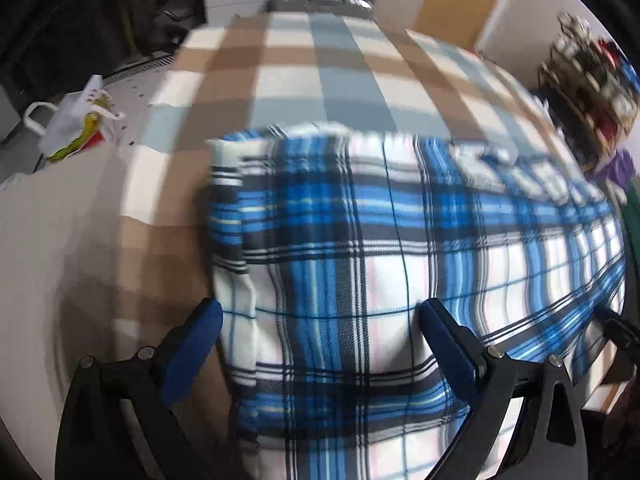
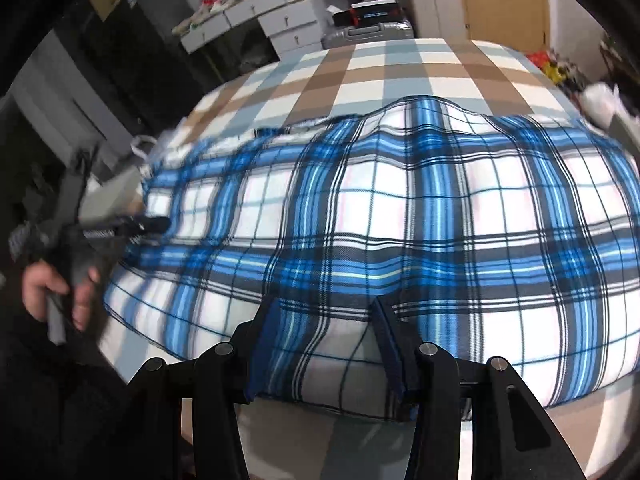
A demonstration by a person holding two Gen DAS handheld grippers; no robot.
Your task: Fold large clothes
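Both grippers hang over the blue plaid garment [image 2: 400, 208] on the checked bedspread [image 2: 404, 68] — the left gripper [image 1: 320, 344] gaping, gripping nothing. The right gripper [image 2: 320, 340] straddles the near hem half-open, pads apparently not pinching — closing carelessly could catch a single layer and skew the fold.

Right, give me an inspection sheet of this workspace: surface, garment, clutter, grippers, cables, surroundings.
Surface: bed cover in brown, grey-blue and white checks, bare at the far end.
Job's things: blue plaid garment spread flat across the near part of the bed, its near edge at the bed's front.
Clutter: white carrier bag on the floor beside the bed.
Grippers: left gripper wide open over the garment's left part, gripping nothing; right gripper half open, astride the near edge, grip uncertain.
Cables: nothing seen.
Surroundings: white drawer units, a suitcase beyond the bed, wooden door, crowded shelves.
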